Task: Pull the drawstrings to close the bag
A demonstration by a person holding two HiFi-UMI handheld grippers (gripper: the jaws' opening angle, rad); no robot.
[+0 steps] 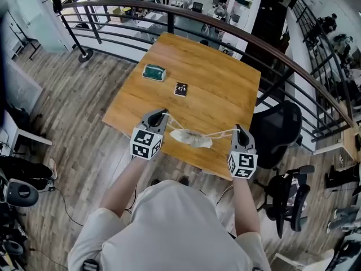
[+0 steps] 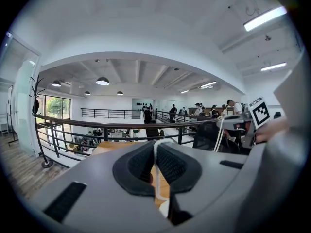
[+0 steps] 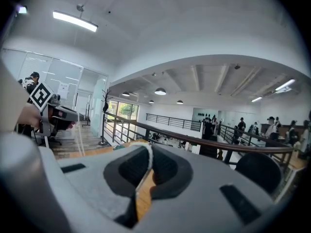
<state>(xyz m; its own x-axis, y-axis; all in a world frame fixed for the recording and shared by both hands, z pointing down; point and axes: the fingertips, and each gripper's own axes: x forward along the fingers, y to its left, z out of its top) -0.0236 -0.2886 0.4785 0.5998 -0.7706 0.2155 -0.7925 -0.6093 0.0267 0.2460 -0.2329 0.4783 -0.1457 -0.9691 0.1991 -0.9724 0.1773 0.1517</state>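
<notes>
Your left gripper and right gripper each pinch a cord, the bag between them at the table's near edge; seemingly mid-pull, so draw them farther apart.

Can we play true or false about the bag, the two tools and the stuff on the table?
1. The white bag lies on the wooden table, between the two tools. True.
2. The left tool is open and holds nothing. False: it is shut on a white string that runs to the bag.
3. The right tool pinches the other string. True.
4. The green thing sits inside the bag. False: it lies on the table farther back, apart from the bag, next to a small dark card.
</notes>
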